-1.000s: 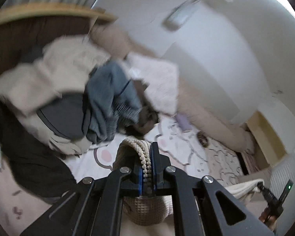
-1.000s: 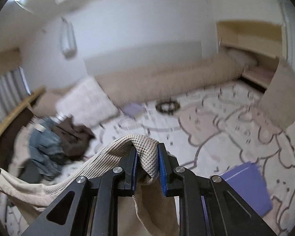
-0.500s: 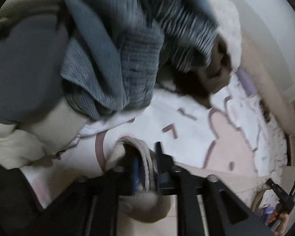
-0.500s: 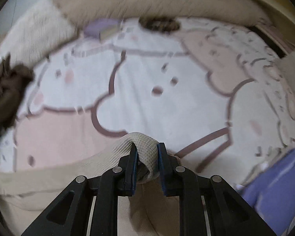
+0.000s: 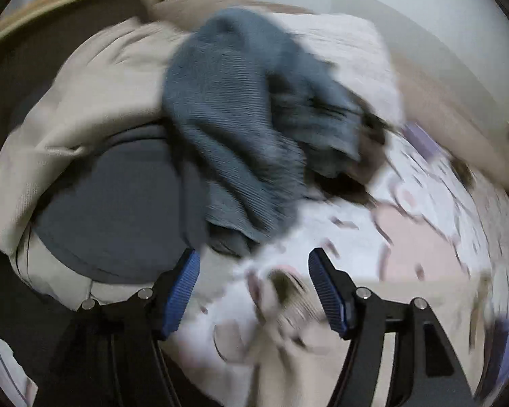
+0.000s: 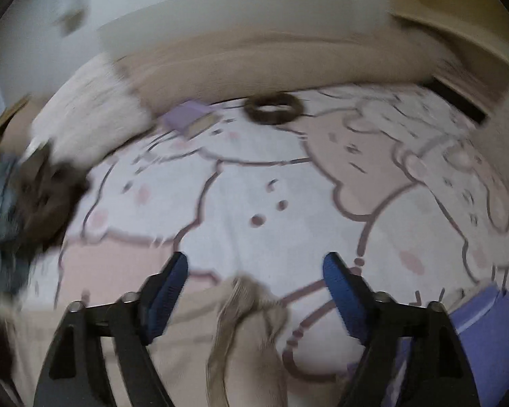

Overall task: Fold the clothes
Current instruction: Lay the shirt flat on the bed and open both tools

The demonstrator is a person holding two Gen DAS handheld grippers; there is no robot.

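Beige waffle-knit garment (image 6: 247, 339) lies on the cartoon-print bed sheet (image 6: 254, 186), bunched between both tools — left tool (image 5: 254, 288) and right tool (image 6: 254, 281) opening, pads clear of it. A clothes pile (image 5: 227, 118) crowds the left; purple book (image 6: 485, 332) sits right.

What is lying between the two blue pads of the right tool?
In the right wrist view, a bunched fold of the beige waffle-knit garment lies between the opening right tool pads, touching neither.

Dark ring (image 6: 273, 111) nr purple box (image 6: 189, 122), cartoon bedsheet (image 6: 254, 183).
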